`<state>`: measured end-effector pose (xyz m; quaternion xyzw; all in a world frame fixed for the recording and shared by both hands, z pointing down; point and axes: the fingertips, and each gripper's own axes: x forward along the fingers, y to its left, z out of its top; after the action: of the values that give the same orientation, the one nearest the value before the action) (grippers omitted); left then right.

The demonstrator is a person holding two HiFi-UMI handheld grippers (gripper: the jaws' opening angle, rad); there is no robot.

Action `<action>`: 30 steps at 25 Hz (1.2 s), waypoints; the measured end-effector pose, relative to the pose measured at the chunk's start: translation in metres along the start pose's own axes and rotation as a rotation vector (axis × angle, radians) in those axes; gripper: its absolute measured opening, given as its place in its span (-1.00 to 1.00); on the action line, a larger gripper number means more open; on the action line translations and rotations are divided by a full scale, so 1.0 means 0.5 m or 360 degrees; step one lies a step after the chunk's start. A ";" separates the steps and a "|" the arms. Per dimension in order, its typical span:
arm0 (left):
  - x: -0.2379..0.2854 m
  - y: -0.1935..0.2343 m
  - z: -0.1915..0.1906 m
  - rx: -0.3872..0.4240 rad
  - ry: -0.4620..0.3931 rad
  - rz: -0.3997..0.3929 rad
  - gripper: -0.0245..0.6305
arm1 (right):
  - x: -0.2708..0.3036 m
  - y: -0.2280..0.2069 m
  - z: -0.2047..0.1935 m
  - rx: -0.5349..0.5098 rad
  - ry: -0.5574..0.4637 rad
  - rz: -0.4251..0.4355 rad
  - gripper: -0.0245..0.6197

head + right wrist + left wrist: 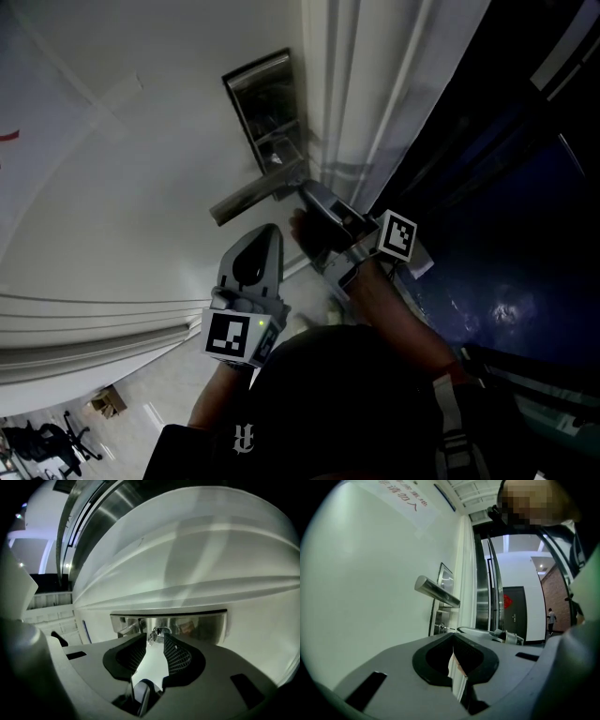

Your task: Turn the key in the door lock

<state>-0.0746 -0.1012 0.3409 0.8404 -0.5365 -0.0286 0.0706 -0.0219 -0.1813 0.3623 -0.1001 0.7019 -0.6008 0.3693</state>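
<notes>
Right gripper (156, 639) up at the key (158, 631)!
Its fingers stand apart, key between their tips, stuck in the lock plate (201, 625); left gripper (453, 641) fingers together, empty, door handle (436, 591) above them.

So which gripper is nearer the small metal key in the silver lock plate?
Right. The right gripper has its open jaws right at the small metal key; the left gripper, shut, sits below the silver lever handle, away from the key.
</notes>
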 end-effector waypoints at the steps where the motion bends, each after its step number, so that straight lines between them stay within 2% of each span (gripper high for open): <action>1: 0.002 -0.001 0.002 0.0000 -0.0003 -0.0003 -0.91 | -0.005 0.006 0.001 -0.0077 0.0007 -0.0018 -0.63; 4: 0.004 -0.003 0.003 0.0006 -0.0004 -0.0013 -0.91 | -0.013 0.034 0.002 -0.0459 0.0056 -0.0091 -0.63; 6: 0.004 -0.002 -0.001 0.0020 0.0002 -0.0020 -0.91 | -0.013 0.058 -0.003 -0.0852 0.0120 -0.0162 -0.63; 8: 0.003 -0.001 -0.003 0.0016 0.0007 -0.0018 -0.91 | -0.011 0.076 -0.013 -0.1401 0.0218 -0.0266 -0.63; 11: 0.005 -0.004 0.009 -0.0004 -0.0022 -0.0014 -0.91 | -0.005 0.092 -0.035 -0.2374 0.0433 -0.0409 -0.63; 13: 0.004 -0.005 0.012 0.0000 -0.0030 -0.0014 -0.91 | -0.004 0.087 -0.044 -0.2941 0.0569 -0.0530 -0.63; 15: 0.002 -0.005 0.013 0.0008 -0.0032 -0.0014 -0.91 | 0.002 0.079 -0.050 -0.3415 0.0636 -0.0624 -0.63; 17: 0.001 -0.005 0.014 0.0009 -0.0034 -0.0012 -0.91 | 0.011 0.068 -0.059 -0.3805 0.0684 -0.0635 -0.63; 19: -0.002 -0.004 0.015 0.0008 -0.0036 -0.0005 -0.91 | 0.013 0.053 -0.067 -0.4051 0.0760 -0.0615 -0.63; 22: -0.007 0.000 0.015 0.0007 -0.0033 0.0006 -0.91 | 0.014 0.040 -0.068 -0.4248 0.0819 -0.0601 -0.63; 30: -0.014 0.006 0.018 0.0010 -0.0042 0.0026 -0.91 | 0.045 0.029 -0.063 -0.4435 0.0739 -0.0607 -0.63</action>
<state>-0.0813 -0.0968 0.3322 0.8358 -0.5443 -0.0373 0.0611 -0.0537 -0.1664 0.3403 -0.3678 0.7291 0.5268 -0.2359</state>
